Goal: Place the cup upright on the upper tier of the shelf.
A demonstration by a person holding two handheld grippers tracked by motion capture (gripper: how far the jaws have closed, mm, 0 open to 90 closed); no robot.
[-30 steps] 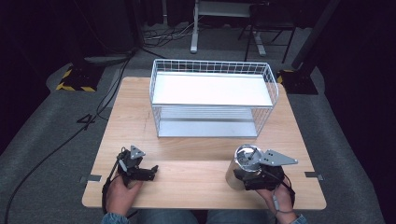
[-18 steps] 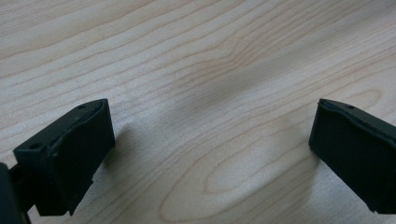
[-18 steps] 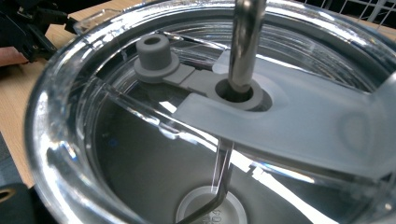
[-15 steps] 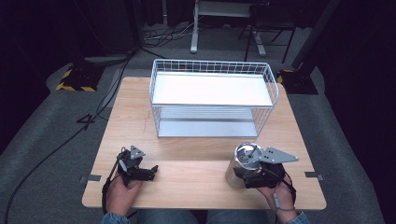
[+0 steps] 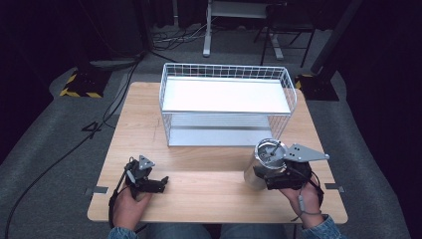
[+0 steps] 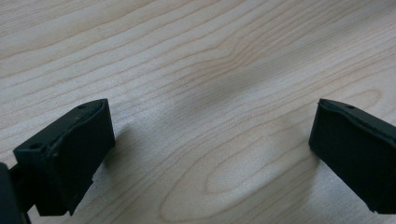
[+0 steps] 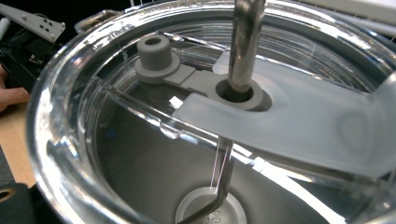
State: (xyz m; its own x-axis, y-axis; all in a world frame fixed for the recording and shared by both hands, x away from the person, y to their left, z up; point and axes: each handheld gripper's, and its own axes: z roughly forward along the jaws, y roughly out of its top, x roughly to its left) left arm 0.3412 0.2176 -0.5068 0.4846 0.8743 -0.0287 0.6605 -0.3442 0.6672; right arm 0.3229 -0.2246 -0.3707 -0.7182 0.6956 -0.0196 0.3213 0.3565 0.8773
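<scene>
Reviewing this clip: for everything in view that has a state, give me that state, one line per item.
Left tongs: open, nothing between the jaws, low over the table.
Right tongs: against the tumbler's side; open or shut cannot be told.
Steel tumbler: upright on the table, clear lid on, metal straw through the lid's hole.
Wire basket: upright, nothing in it.

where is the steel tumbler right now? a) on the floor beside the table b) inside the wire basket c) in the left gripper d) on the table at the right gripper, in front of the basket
d: the steel tumbler with its clear lid stands on the wooden table at the right gripper, on the person's side of the white wire basket, while the left gripper has open jaws with nothing between them.
</scene>
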